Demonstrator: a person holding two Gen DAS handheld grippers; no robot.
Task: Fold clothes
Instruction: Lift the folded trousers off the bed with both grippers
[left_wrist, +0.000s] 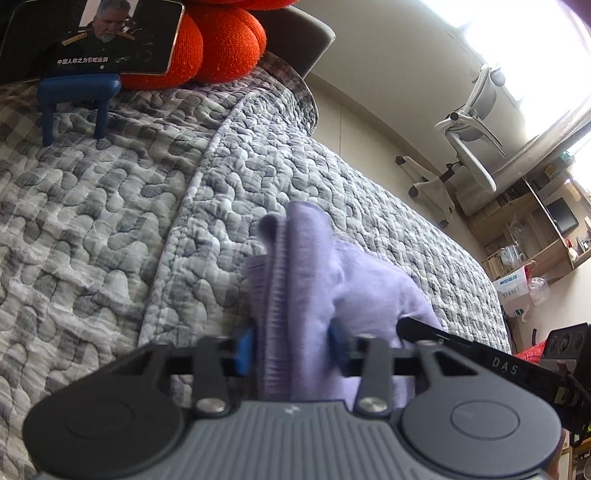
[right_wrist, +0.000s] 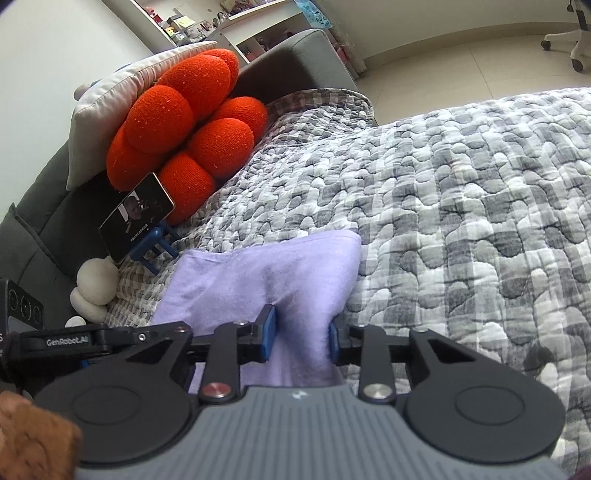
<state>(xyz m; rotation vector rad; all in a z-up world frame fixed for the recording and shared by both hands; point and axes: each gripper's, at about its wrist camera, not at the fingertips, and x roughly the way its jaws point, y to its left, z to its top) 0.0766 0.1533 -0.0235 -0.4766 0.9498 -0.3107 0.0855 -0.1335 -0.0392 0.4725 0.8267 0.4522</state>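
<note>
Both jaws held bunched folds of the lilac garment (right_wrist: 266, 280) over the quilted bed (right_wrist: 461, 206), and we judged uneven pulling could slip it free or skew the fold.

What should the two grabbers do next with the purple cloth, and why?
Probably lift and spread it flat on the quilt. The left gripper has a bunched ribbed edge of the purple cloth between its blue pads, the right gripper has another part, and the cloth sits crumpled, not yet a neat fold.
</note>
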